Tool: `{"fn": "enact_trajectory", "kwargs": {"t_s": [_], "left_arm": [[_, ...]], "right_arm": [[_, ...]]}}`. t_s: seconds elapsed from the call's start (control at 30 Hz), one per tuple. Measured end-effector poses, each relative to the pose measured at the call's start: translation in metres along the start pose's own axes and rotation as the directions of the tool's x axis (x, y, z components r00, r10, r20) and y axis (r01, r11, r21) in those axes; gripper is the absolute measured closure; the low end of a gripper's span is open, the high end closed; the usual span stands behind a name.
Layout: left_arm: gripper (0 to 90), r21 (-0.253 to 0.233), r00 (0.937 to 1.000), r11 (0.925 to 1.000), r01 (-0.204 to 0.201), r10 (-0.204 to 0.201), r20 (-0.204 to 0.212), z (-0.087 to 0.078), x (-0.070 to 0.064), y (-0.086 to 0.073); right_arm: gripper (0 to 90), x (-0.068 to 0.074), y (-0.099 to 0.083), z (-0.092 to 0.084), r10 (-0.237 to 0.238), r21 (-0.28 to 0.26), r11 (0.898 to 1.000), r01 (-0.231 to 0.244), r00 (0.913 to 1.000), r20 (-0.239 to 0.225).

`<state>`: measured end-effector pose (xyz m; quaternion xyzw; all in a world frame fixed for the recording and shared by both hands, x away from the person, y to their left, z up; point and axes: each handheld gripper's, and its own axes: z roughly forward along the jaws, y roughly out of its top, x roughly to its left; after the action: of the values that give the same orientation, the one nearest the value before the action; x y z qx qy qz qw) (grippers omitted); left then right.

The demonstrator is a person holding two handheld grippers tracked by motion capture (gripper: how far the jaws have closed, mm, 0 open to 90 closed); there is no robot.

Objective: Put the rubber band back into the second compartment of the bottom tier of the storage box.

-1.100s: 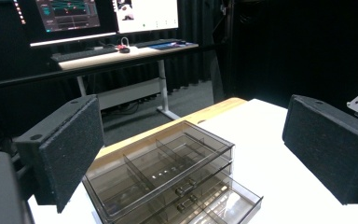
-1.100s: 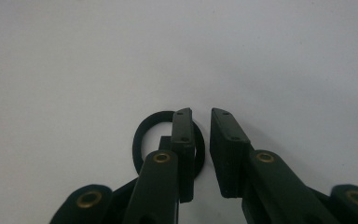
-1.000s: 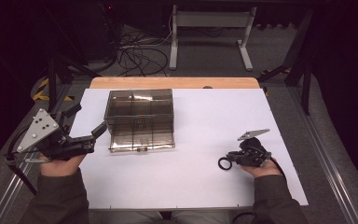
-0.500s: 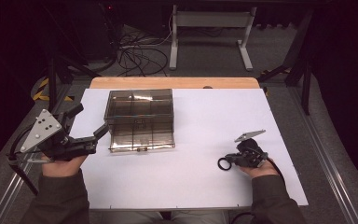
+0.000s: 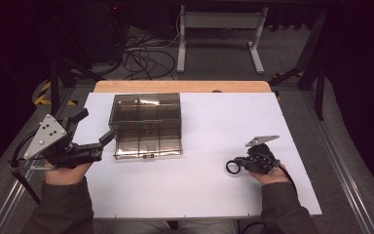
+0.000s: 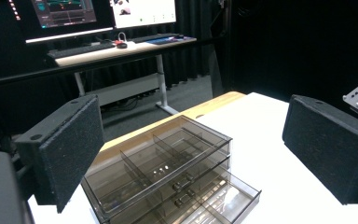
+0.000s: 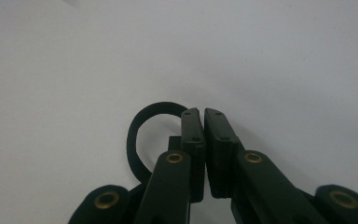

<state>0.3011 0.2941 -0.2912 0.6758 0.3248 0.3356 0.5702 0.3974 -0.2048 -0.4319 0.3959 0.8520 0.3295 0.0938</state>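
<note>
A smoky clear drawer organizer (image 5: 146, 124) stands on the white table (image 5: 199, 195), left of centre toward the far edge. Its lowest drawer (image 6: 233, 196) sticks out a little at the front. My left gripper (image 5: 96, 126) hovers just left of the box, open wide, and its padded jaws frame the organizer (image 6: 168, 172) in the left gripper view. My right gripper (image 5: 237, 165) rests low on the table at the right, pointing left. Its jaws are pressed together on the edge of a thin black ring (image 7: 135, 135), which lies at its tip (image 5: 231, 167).
A wooden strip (image 5: 185, 86) borders the table's far edge. Metal rails (image 5: 341, 170) run along both sides. Cables (image 5: 146, 58) and a stand's legs (image 5: 219, 22) lie on the floor beyond. A desk with monitors (image 6: 102, 14) is behind the organizer.
</note>
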Motion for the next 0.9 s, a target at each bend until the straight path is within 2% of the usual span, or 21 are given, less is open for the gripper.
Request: {"fn": "enact_trajectory", "kwargs": {"t_s": [0.3,0.43,0.53,0.9], "left_arm": [[6.1,0.004,1.0,1.0,-0.001,0.001,-0.005,-0.001,0.0,-0.001],[6.1,0.006,1.0,1.0,-0.001,0.001,-0.006,-0.001,0.0,-0.001],[6.0,0.007,1.0,1.0,-0.003,0.003,-0.006,-0.001,-0.001,-0.001],[6.0,0.007,0.9998,1.0,-0.001,0.001,-0.018,-0.004,-0.001,-0.002]], "right_arm": [[87.6,0.011,0.012,0.001,-0.025,-0.08,0.996,0.027,0.9994,0.026],[87.6,0.014,0.014,0.002,-0.024,-0.098,0.995,0.027,0.9992,0.031],[87.6,0.015,0.018,0.004,-0.018,-0.131,0.991,0.023,0.999,0.041],[87.8,0.022,0.028,0.01,-0.023,-0.181,0.983,0.027,0.9994,0.028]]}}
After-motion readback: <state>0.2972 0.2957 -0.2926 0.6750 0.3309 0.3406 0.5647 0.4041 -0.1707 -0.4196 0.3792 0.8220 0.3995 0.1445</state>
